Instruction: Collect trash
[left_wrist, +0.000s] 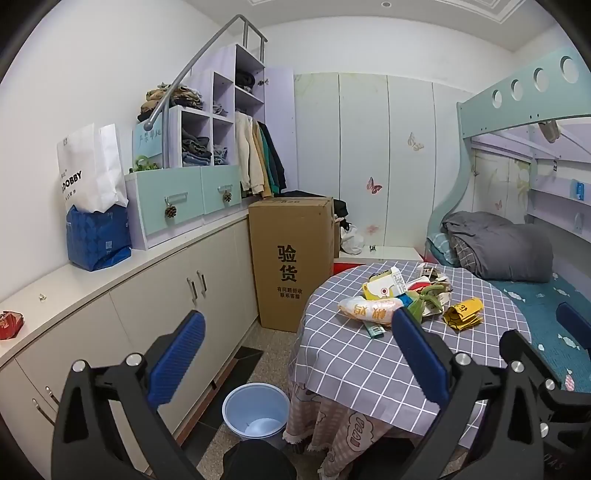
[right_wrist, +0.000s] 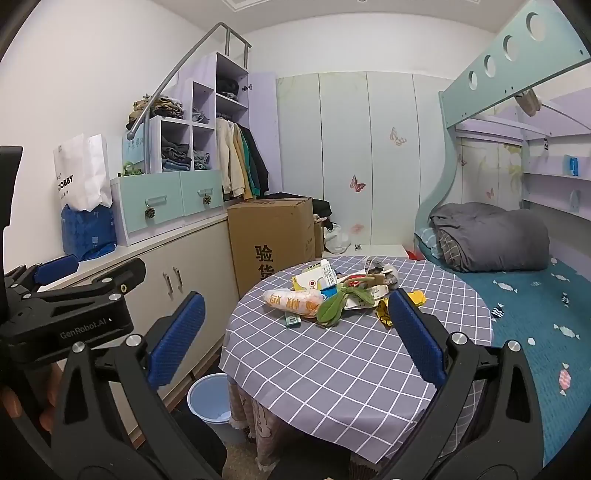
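Blue bin beside checked table, wrapper pile on top, both claws spread, empty

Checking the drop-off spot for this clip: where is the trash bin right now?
The blue bin stands on the floor at the bottom of both views, left of the round table and beside the cabinets.

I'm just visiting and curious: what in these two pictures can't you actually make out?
- Bin: its base is hidden by the left gripper in the left view; the tablecloth cuts off one side in the right view.
- Trash pile: pieces overlap, so no count; print too small.
- Yellow wrapper: partly behind a right gripper finger.
- Under the table: covered by cloth.
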